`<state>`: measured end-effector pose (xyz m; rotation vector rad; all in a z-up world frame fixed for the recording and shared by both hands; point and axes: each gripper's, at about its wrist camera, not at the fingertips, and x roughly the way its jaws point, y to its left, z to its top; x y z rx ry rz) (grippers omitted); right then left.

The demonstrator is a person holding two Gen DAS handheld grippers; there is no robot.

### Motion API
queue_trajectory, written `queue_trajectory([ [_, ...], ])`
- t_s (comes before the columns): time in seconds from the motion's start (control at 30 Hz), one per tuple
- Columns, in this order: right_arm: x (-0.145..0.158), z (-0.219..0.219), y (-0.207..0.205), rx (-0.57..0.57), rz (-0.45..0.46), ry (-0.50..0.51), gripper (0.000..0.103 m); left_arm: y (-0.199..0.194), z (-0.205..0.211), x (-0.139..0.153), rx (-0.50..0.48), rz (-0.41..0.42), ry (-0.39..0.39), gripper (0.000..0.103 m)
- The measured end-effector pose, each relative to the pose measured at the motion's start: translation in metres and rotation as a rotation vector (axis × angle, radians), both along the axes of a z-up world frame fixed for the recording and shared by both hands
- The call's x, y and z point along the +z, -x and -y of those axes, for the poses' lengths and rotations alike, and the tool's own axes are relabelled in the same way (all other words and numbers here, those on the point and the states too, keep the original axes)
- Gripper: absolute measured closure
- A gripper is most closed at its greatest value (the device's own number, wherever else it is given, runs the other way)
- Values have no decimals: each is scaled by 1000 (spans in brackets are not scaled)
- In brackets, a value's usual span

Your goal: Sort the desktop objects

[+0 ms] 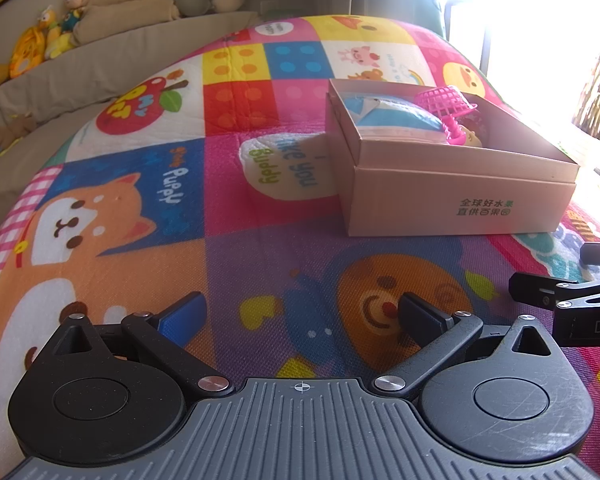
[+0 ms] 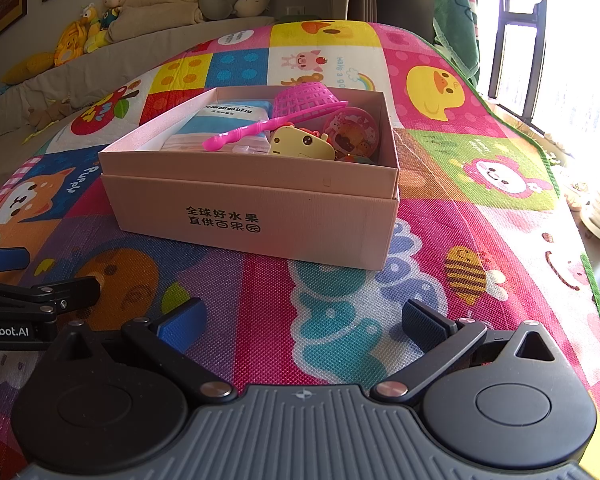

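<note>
Left gripper [image 1: 300, 316] and right gripper [image 2: 302, 320] hover side by side over the play mat [image 2: 440, 216], fingers spread, empty; pink cardboard box [image 2: 260, 208] far ahead.

left gripper [image 1: 300, 316]: black linkages, blue pads, silver screws; ribbed grey base

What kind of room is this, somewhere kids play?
Probably a home living room with a children's play area: a cartoon play mat, soft toys along a sofa, and a cardboard box of small toys.
</note>
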<state>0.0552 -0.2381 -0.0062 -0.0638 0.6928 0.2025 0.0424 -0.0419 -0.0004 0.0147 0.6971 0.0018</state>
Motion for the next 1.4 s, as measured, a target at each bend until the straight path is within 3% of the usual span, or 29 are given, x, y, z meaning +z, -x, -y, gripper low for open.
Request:
queue_trajectory([
  [1.4,0,0,0,0,0,0,0,-2,-1,2,-6,-15,6,0],
])
